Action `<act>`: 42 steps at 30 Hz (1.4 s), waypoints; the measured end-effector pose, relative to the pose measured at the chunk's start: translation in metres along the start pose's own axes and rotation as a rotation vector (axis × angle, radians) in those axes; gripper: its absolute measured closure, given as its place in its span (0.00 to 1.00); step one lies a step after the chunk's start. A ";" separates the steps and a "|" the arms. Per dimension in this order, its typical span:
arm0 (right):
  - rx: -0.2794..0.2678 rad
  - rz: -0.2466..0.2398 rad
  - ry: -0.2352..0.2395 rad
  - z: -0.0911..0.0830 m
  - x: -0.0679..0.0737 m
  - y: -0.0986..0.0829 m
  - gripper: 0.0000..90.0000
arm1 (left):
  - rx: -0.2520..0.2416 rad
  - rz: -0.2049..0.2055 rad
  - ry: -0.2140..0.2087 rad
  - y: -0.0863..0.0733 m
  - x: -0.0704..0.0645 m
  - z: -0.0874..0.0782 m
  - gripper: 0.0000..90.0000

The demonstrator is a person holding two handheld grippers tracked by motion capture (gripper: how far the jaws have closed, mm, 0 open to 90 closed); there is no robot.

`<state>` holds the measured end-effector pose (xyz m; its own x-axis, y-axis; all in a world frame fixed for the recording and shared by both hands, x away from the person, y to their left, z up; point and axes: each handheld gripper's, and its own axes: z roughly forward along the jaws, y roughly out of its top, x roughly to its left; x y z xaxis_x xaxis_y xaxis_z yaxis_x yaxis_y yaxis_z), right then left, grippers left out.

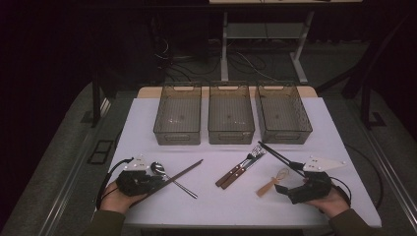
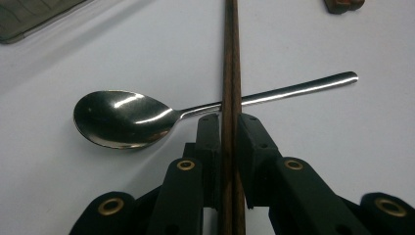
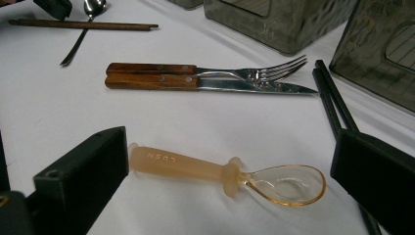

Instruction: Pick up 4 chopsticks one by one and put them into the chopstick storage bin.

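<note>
White table (image 1: 221, 206), three bins (image 1: 229, 118) at far edge, open room in front. Left gripper (image 1: 147, 183) jaws clamped on brown chopsticks (image 2: 231, 58), crossing a steel spoon (image 2: 122, 117). Right gripper (image 3: 230, 196) jaws spread wide, flanking an amber plastic spoon (image 3: 195, 169); its lettering reads in the right gripper view.
</note>
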<state>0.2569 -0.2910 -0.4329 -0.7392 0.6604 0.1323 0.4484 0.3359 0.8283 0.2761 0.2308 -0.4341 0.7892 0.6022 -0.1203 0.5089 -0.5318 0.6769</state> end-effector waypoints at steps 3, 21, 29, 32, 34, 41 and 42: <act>0.000 0.000 0.001 0.000 0.000 0.000 0.01 | 0.017 0.010 -0.003 0.000 0.001 0.001 0.88; 0.004 -0.001 0.001 0.000 0.000 0.000 0.01 | 0.042 0.019 0.015 -0.001 0.004 0.006 0.85; 0.004 -0.002 0.002 0.000 0.000 0.000 0.01 | 0.039 0.024 0.011 -0.003 0.005 0.006 0.86; 0.004 -0.004 0.002 0.000 0.000 0.000 0.01 | 0.040 0.028 0.016 -0.002 0.005 0.006 0.89; 0.005 -0.005 0.003 0.001 0.000 0.000 0.01 | 0.041 0.028 0.017 -0.002 0.005 0.006 0.90; 0.007 -0.007 0.002 0.001 0.001 0.000 0.01 | 0.037 0.021 0.003 -0.003 0.008 0.006 0.93; 0.007 -0.007 0.002 0.001 0.001 0.000 0.01 | 0.031 0.014 0.001 -0.003 0.008 0.007 0.93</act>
<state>0.2568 -0.2901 -0.4335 -0.7437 0.6562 0.1276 0.4463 0.3452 0.8256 0.2835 0.2333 -0.4419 0.7957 0.5955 -0.1105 0.5086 -0.5580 0.6558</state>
